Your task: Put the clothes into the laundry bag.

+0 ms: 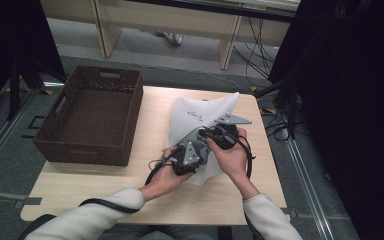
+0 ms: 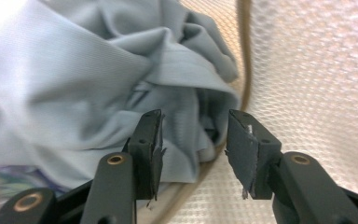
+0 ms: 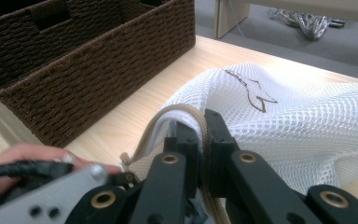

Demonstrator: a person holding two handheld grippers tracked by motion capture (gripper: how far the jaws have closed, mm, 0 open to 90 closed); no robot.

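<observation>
Right hand-held gripper (image 3: 200, 140) clamping mesh bag (image 3: 307, 126) rim; left hand-held gripper (image 2: 193, 140), jaws apart, reaching inside toward grey cloth (image 2: 88, 84). Pinching thick fold looks best.

no legible txt, labels, nos.

Basket (image 1: 91, 116) left on the table (image 1: 150, 115) — mesh bag (image 1: 200, 120) right.
</observation>
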